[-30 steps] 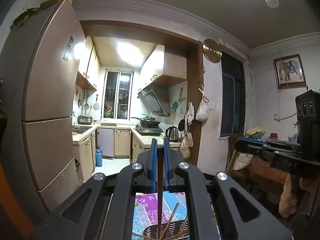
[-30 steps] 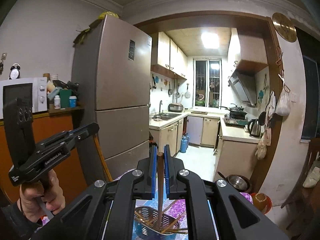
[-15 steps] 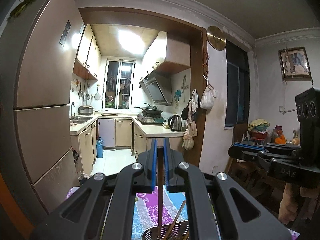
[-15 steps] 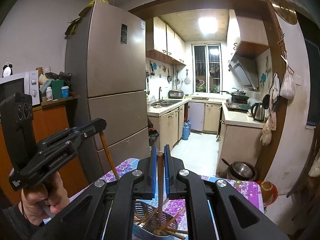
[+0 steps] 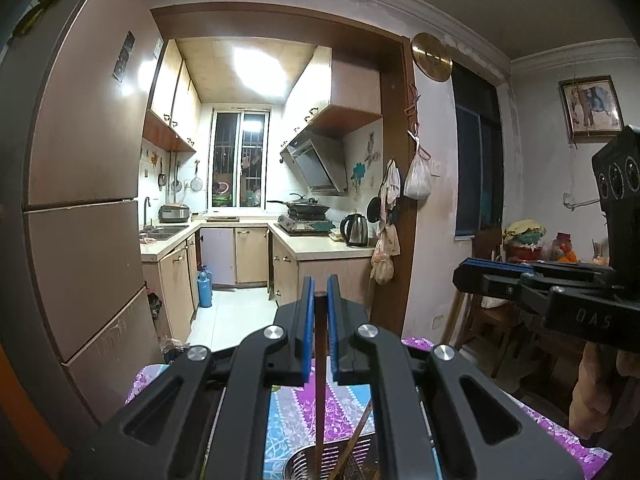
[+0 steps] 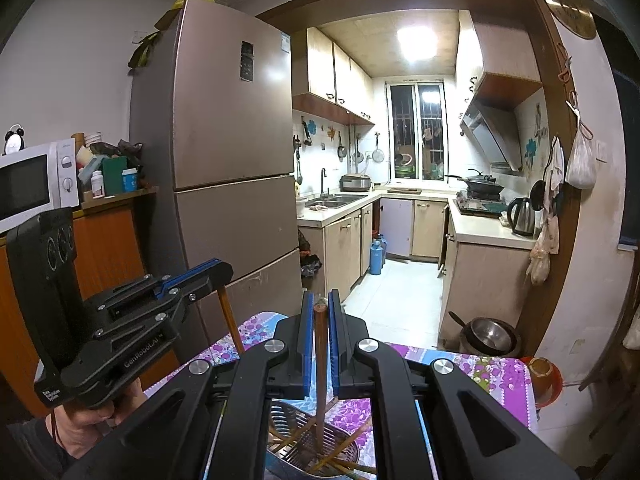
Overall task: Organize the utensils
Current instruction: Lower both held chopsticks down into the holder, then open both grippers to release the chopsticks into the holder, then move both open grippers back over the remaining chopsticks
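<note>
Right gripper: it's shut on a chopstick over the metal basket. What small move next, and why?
Probably lift it straight up a little. The right gripper pinches a dark chopstick upright, and its lower end looks to be inside the metal basket among crossed chopsticks. The left gripper holds its own chopstick likewise, so a sideways pull might snag them.

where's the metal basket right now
In the right wrist view the basket sits at bottom centre on the floral tablecloth, directly below the right gripper, with chopsticks lying in it.
</note>
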Tool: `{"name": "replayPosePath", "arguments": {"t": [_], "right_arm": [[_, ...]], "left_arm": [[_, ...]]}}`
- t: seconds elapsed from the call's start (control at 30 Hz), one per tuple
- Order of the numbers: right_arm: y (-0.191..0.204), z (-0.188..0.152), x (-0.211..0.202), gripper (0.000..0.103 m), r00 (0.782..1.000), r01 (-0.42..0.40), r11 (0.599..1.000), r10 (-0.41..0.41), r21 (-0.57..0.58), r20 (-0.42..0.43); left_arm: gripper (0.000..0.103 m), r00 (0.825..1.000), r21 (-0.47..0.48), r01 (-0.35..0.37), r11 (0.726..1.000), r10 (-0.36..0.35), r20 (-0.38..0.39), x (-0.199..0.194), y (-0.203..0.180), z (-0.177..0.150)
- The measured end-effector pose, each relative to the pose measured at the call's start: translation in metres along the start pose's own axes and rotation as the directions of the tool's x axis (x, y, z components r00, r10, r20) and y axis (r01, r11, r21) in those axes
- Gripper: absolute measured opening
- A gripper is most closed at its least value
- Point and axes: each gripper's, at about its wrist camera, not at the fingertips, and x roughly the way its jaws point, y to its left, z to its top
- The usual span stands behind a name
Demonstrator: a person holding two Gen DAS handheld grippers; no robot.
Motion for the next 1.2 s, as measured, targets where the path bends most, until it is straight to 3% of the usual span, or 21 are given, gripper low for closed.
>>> {"name": "replayPosePath", "arguments": {"t": [0.3, 0.37, 0.43, 0.63, 0.8, 0.93, 1.03, 1.2], "right_arm": [[-0.007, -0.004, 0.013, 0.010, 1.000, 0.000, 1.000, 0.001, 0.023, -0.017], [-0.007, -0.003, 0.008, 0.016, 1.000, 0.000, 1.000, 0.000, 0.026, -0.005], [-0.007, 0.000, 0.000, 0.019, 1.000, -0.001, 1.000, 0.001, 0.028, 0.013], [0.004, 0.014, -0.044, 0.021, 0.996, -0.021, 1.000, 0.020, 0.015, 0.086], [0.020, 0.007, -0.110, 0.035, 0.987, -0.058, 0.998, 0.056, 0.011, 0.150], [0.047, -0.037, -0.170, 0.040, 0.983, -0.076, 0.997, 0.079, -0.028, 0.168], [0.069, -0.088, -0.200, 0.040, 0.985, -0.094, 0.995, 0.097, -0.023, 0.144], [0.120, -0.210, -0.220, 0.040, 0.995, -0.088, 0.996, 0.088, 0.004, 0.038]], "left_arm": [[0.008, 1.000, -0.017, -0.013, 1.000, 0.012, -0.027, 0.008, 0.003, -0.003], [0.028, 1.000, -0.023, -0.021, 1.000, 0.020, -0.023, 0.004, 0.005, -0.002], [0.036, 1.000, -0.025, -0.029, 0.999, 0.029, -0.012, -0.002, 0.006, -0.001], [0.047, 0.999, -0.022, -0.032, 0.999, 0.033, 0.027, -0.032, 0.004, 0.010], [0.056, 0.998, 0.031, -0.036, 0.999, 0.035, 0.060, -0.093, -0.003, 0.009], [0.066, 0.997, 0.095, -0.057, 0.994, 0.052, 0.053, -0.154, -0.008, -0.019], [0.068, 0.998, 0.144, -0.064, 0.987, 0.065, -0.007, -0.198, -0.014, -0.059], [0.068, 0.986, 0.138, -0.080, 0.987, 0.099, -0.135, -0.245, -0.014, -0.140]]}}
